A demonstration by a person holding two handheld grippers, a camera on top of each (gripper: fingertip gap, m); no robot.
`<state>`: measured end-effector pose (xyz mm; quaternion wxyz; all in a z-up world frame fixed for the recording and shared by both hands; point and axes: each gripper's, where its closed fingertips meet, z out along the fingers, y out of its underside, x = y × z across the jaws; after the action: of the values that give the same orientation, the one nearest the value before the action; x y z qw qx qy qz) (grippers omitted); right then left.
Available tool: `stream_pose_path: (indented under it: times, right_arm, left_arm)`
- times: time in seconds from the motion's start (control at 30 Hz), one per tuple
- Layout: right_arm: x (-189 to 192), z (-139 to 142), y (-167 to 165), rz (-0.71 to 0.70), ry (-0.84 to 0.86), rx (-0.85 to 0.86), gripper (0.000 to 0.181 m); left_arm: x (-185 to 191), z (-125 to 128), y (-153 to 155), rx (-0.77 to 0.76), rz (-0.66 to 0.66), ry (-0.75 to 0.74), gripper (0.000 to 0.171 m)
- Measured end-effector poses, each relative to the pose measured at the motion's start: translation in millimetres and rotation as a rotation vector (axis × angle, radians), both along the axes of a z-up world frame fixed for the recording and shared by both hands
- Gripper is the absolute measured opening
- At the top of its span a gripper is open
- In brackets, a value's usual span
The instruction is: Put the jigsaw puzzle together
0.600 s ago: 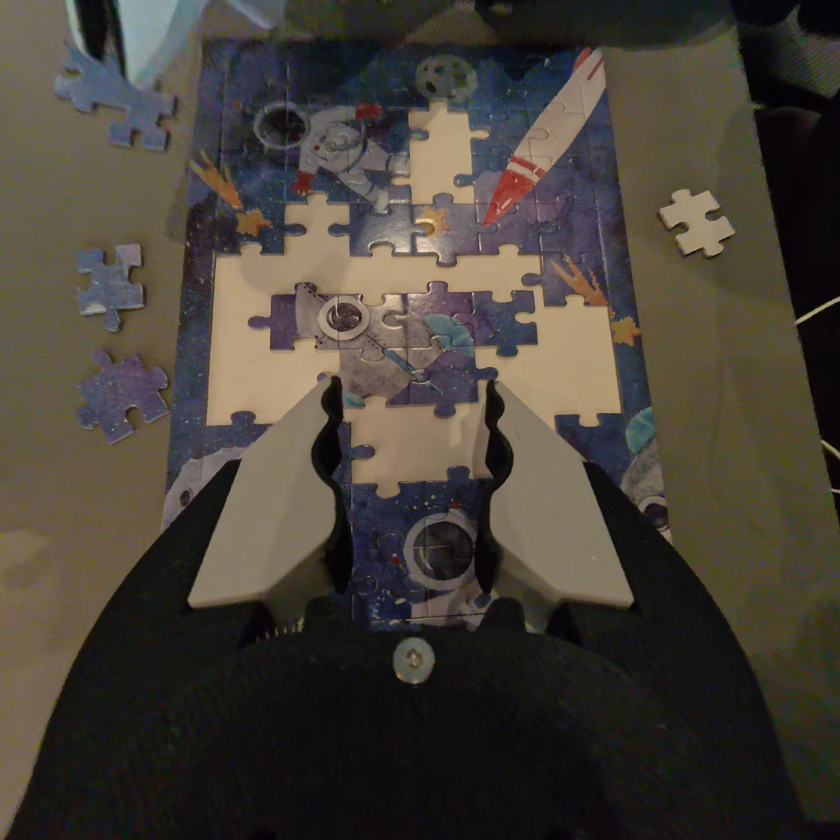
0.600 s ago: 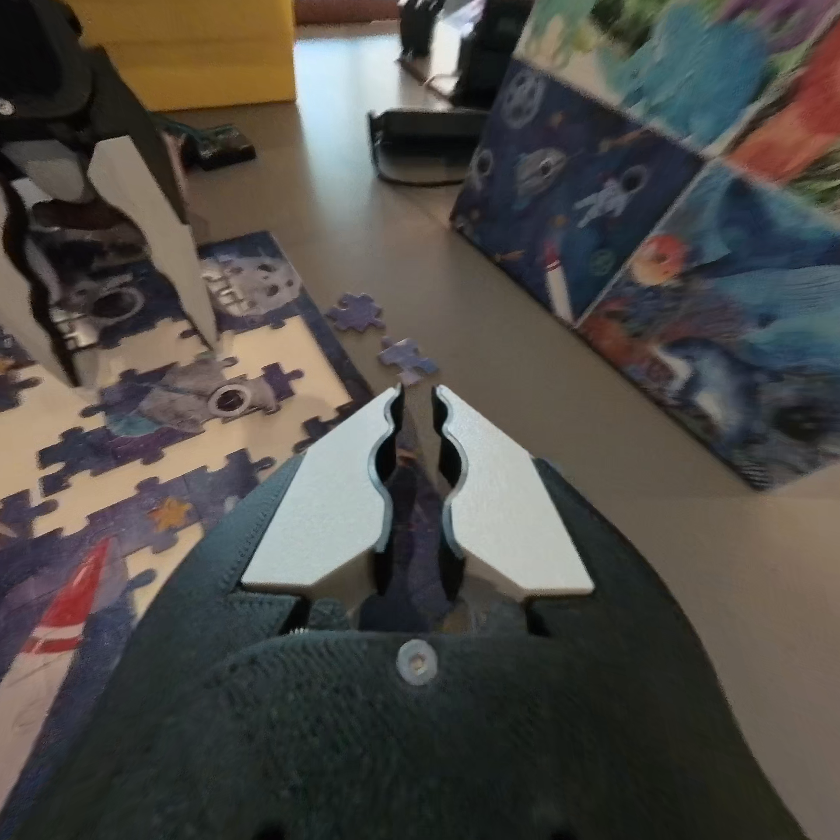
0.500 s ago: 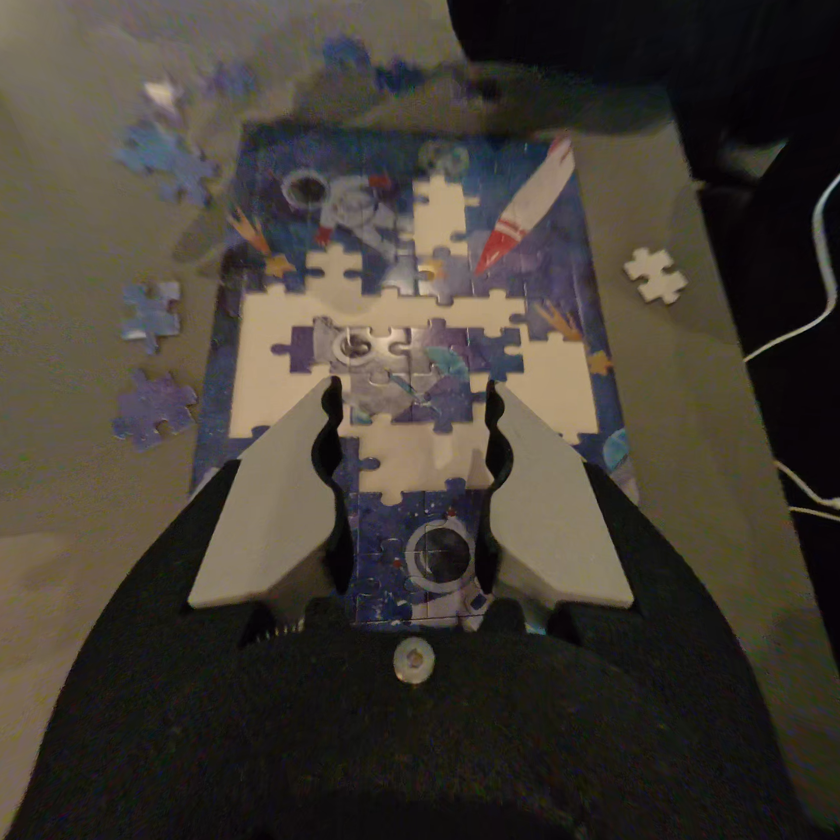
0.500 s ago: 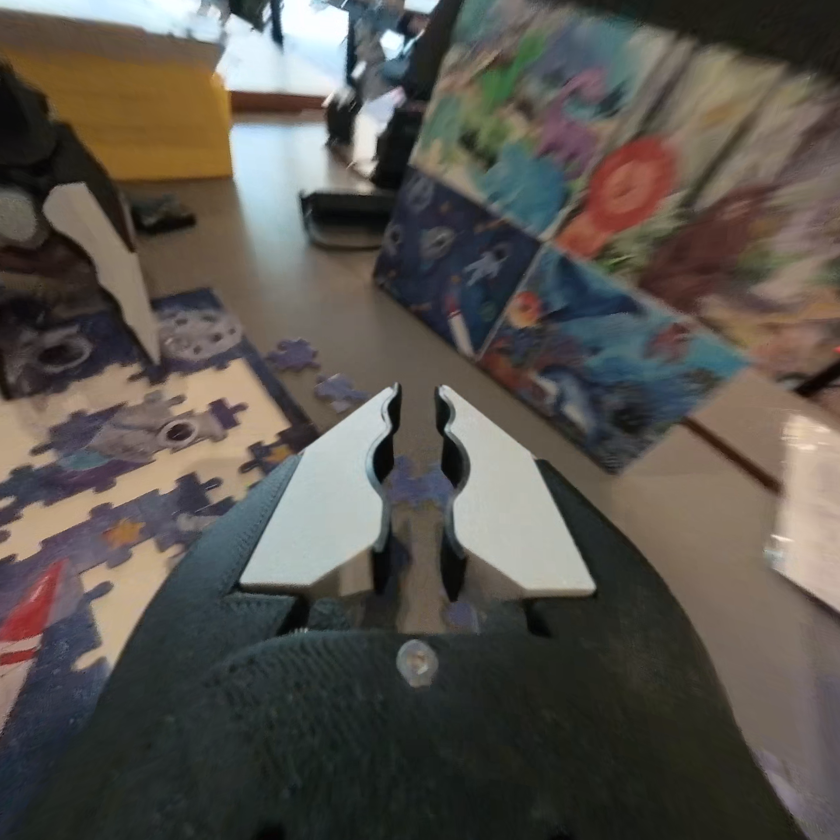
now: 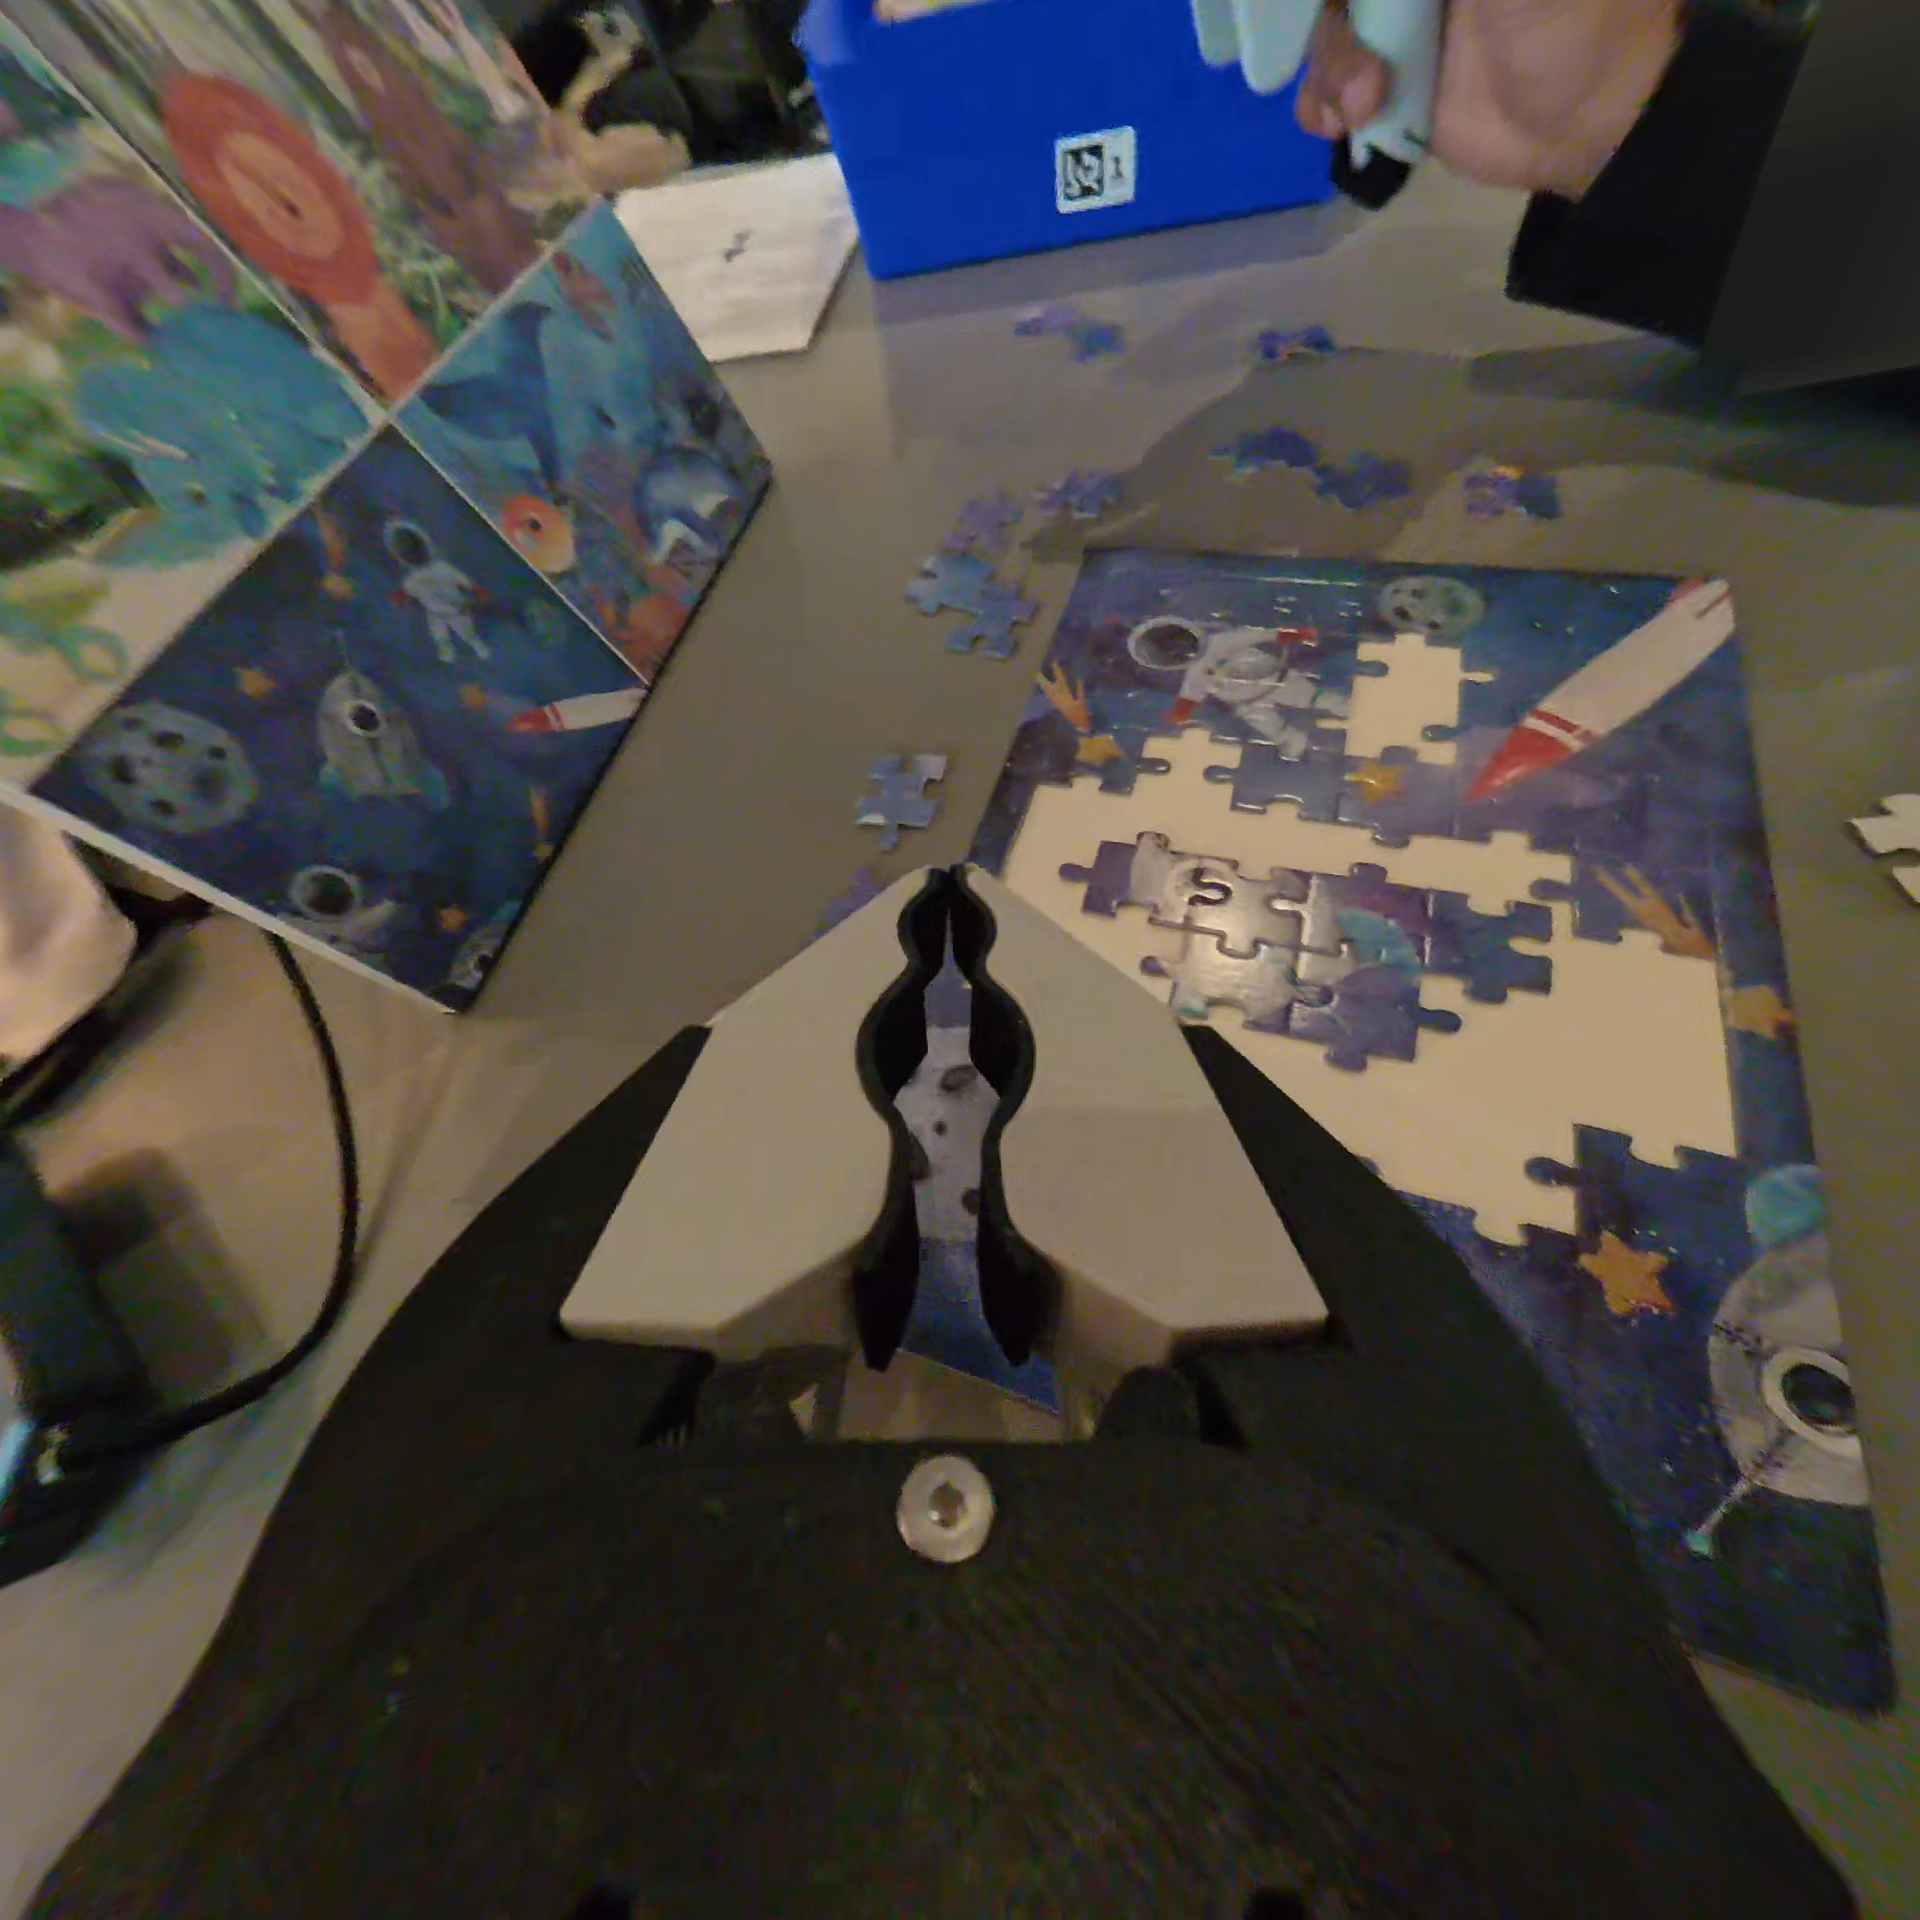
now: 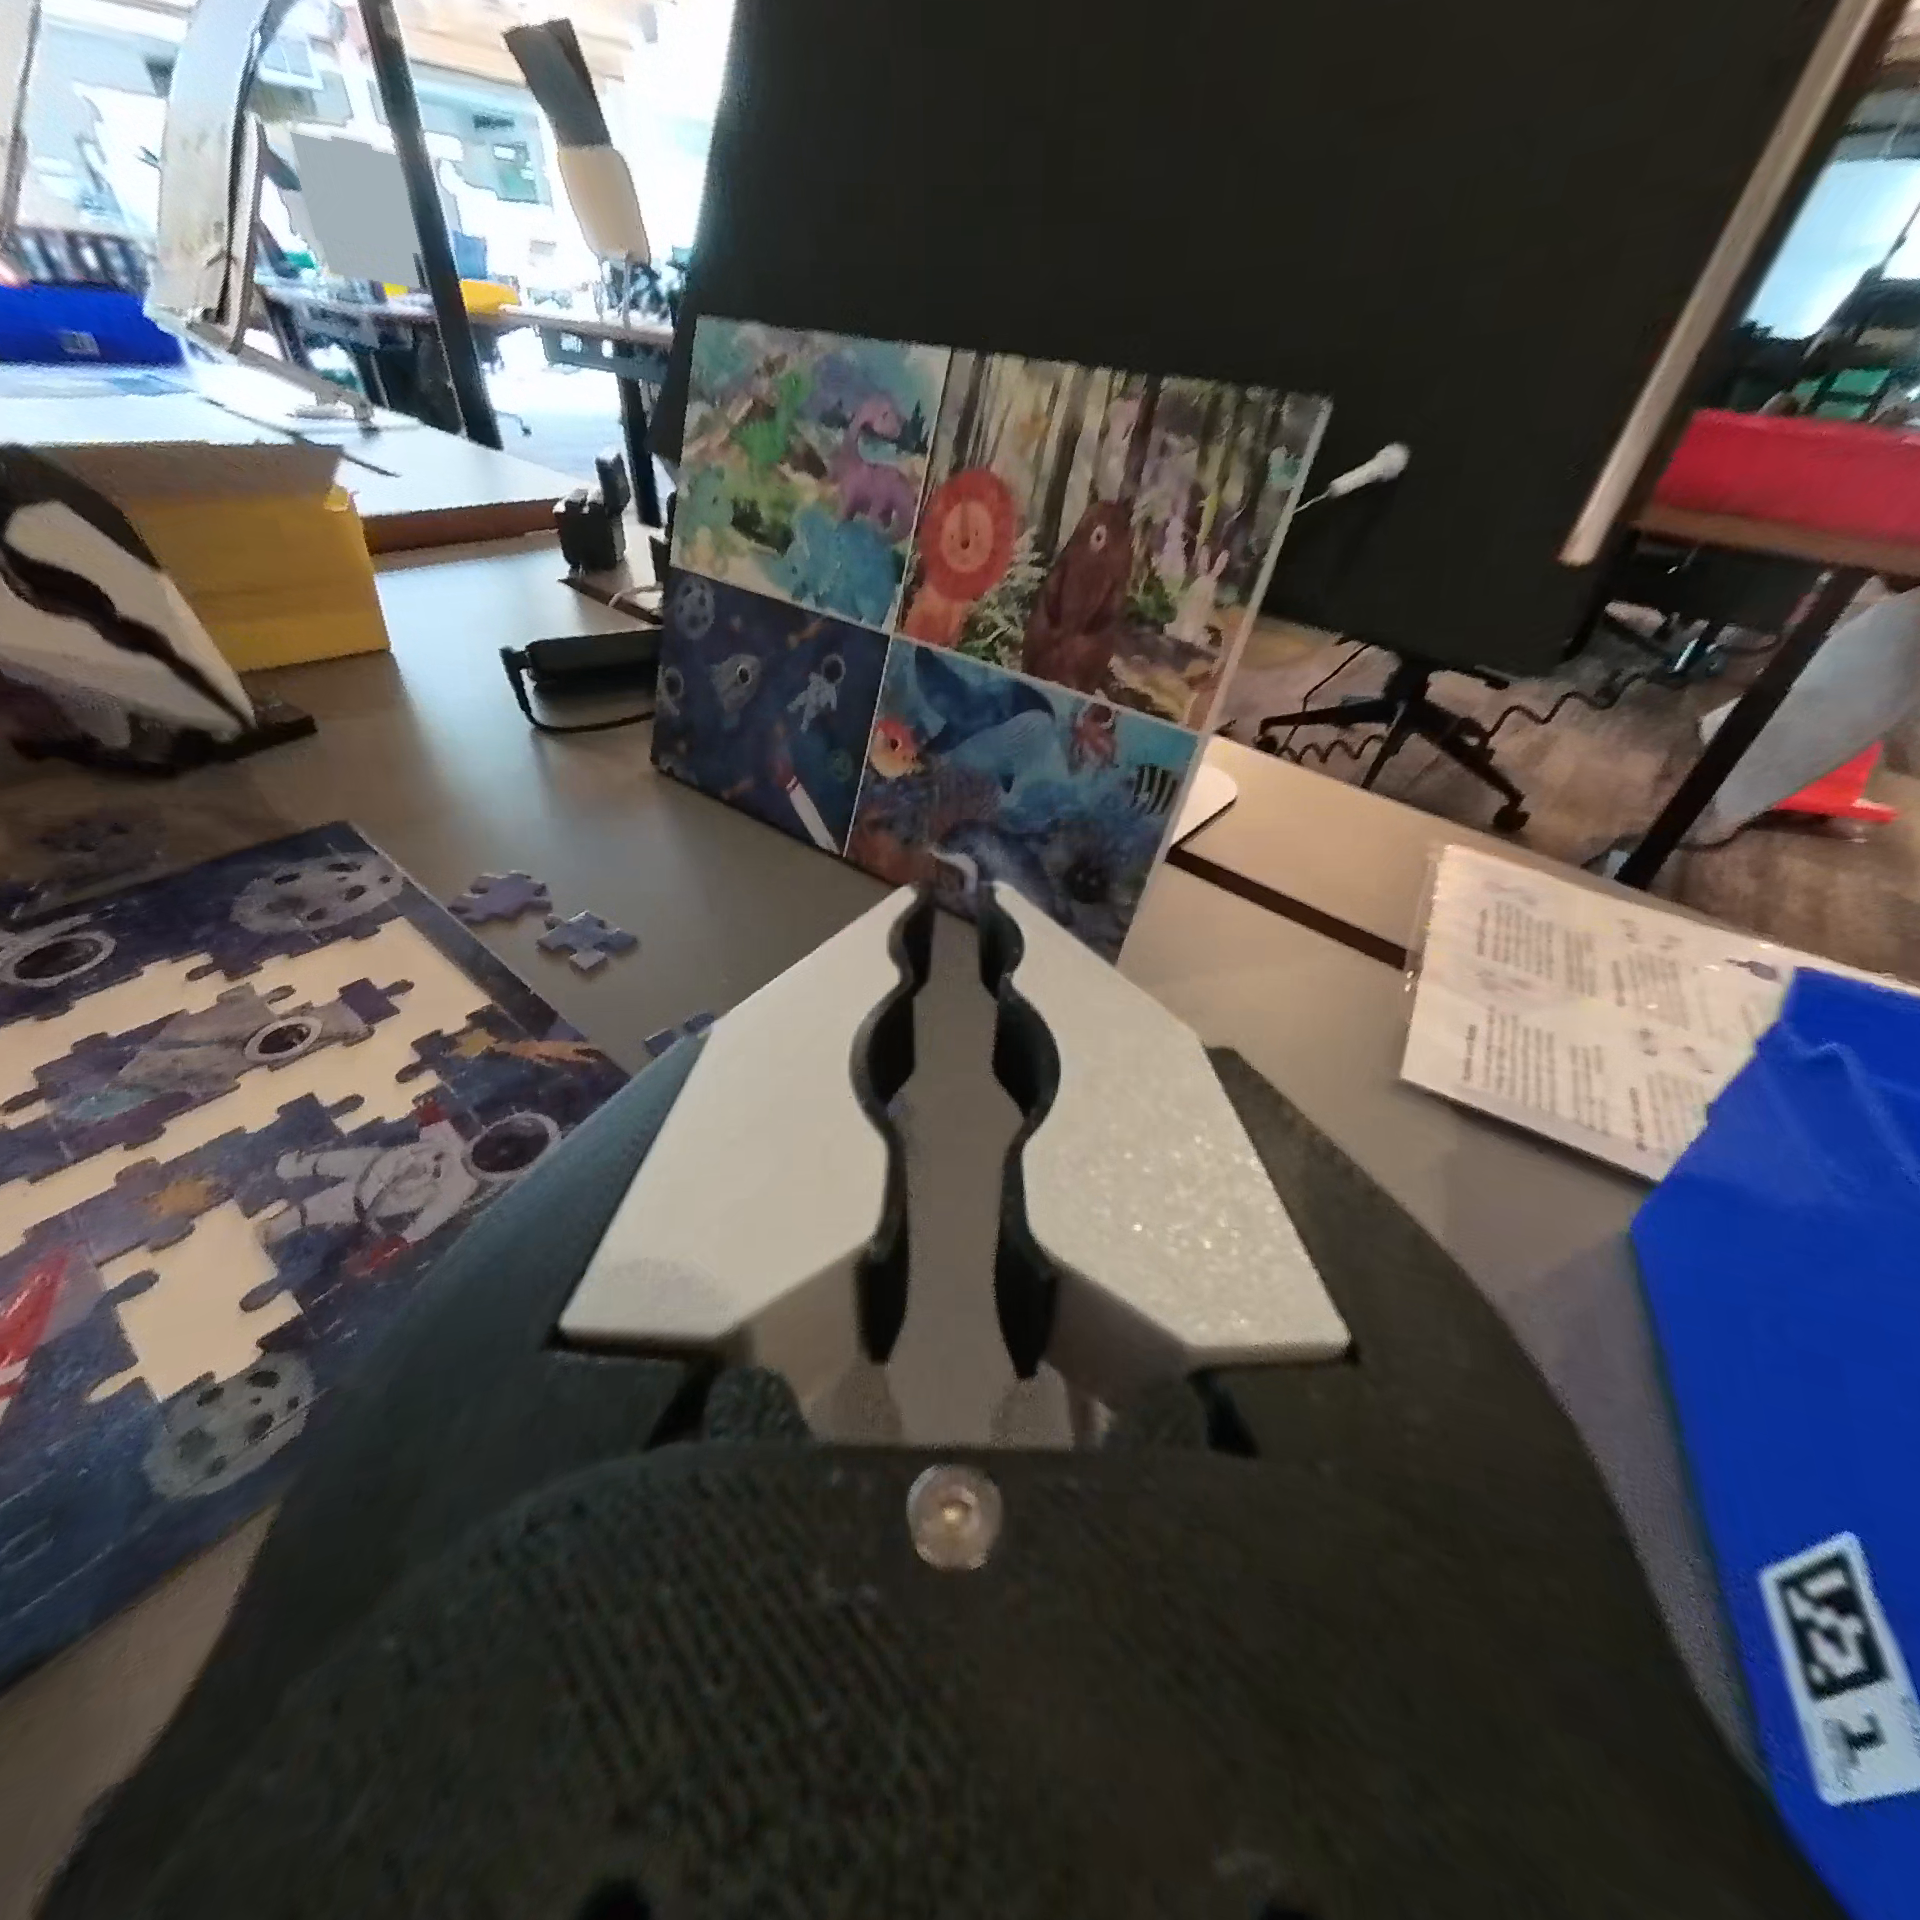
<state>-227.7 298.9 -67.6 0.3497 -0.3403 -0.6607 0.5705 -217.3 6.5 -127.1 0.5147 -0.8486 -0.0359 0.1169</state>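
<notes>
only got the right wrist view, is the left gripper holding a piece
observer: No. The left gripper has its jaws shut, and nothing shows between them.
operator: any loose pieces i cant see from here
observer: Yes. A white face-down piece lies on the table, just off the right edge of the puzzle as the left wrist view shows it.
</notes>
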Motion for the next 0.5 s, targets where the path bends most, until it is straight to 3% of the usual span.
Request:
stream_pose_path:
  times: [0.13, 0.33, 0.5]
  right_arm:
    - [-8, -30, -9, 0.014, -0.123, 0.064, 0.017]
    - [-3, -95, -30, 0.112, -0.488, 0.125, 0.042]
    - [-3, -126, -43, 0.125, -0.557, 0.256, 0.048]
  left_arm:
    - [-9, 5, -5, 0.021, 0.052, 0.014, 0.000]
    - [-14, 3, -7, 0.017, 0.078, 0.006, 0.000]
    - [-13, -5, -4, -0.025, 0.076, 0.018, 0.000]
